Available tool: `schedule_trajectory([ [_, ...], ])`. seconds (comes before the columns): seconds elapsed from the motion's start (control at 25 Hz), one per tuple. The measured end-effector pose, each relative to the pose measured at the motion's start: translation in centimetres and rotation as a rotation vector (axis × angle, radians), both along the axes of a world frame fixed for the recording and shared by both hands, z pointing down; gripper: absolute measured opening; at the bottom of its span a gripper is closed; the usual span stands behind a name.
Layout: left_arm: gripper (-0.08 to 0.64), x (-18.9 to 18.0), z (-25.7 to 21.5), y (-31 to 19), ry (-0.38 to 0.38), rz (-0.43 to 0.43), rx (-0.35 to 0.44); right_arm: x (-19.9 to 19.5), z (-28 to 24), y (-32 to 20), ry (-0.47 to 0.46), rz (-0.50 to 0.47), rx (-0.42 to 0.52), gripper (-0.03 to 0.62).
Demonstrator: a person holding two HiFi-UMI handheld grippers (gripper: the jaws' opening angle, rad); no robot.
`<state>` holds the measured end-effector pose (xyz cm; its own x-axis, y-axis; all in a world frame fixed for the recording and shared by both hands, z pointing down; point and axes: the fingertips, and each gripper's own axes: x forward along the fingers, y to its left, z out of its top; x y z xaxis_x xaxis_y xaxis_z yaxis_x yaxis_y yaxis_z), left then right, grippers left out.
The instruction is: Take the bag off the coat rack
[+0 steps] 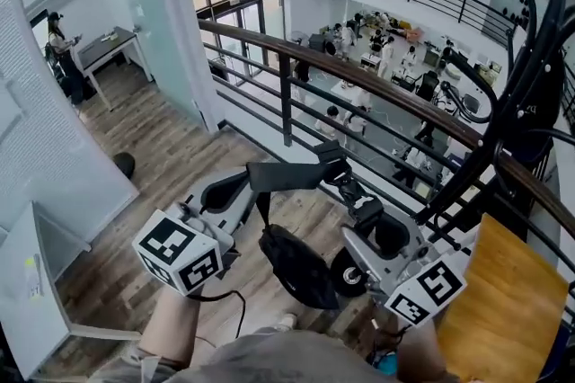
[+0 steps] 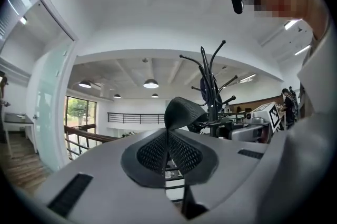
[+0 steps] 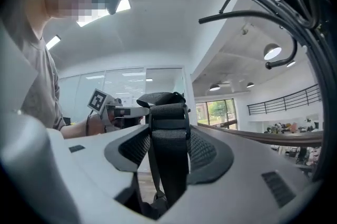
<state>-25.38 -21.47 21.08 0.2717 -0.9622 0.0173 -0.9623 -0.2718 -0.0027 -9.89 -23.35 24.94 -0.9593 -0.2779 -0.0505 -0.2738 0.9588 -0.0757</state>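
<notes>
The black bag hangs in the air between my two grippers, off the black coat rack that stands at the right. Its webbing strap stretches between them. My left gripper is shut on one end of the strap; in the left gripper view a loop of strap rises from the closed left gripper. My right gripper holds the wide strap between its jaws, the webbing running down through the right gripper. The rack's hooks curve overhead.
A wooden-topped metal railing runs across just beyond the grippers, with an atrium and several people below. A wooden panel lies at the lower right. A glass partition and white panels stand at the left.
</notes>
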Motion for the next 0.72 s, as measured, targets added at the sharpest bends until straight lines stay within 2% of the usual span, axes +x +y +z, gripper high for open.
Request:
schedule_trajectory([
  [0.16,0.020,-2.0,0.5,2.5,-0.011,-0.106,-0.015,-1.9,0.7,1.1,0.024,-0.098,-0.002,0.230],
  [0.4,0.020,-4.4,3.2,5.7,-0.036,-0.222,-0.071,-4.9,3.8,2.4,0.038,-0.188,-0.034,0.230],
  [0.56,0.020,-6.4,5.8,6.7,0.012,-0.300,-0.110,-7.1,6.0,2.6,0.084,-0.246,-0.040,0.230],
  [0.72,0.020,-7.4,7.3,7.1,0.032,-0.334,-0.158,-8.7,7.2,2.3,0.131,-0.280,-0.065,0.230],
])
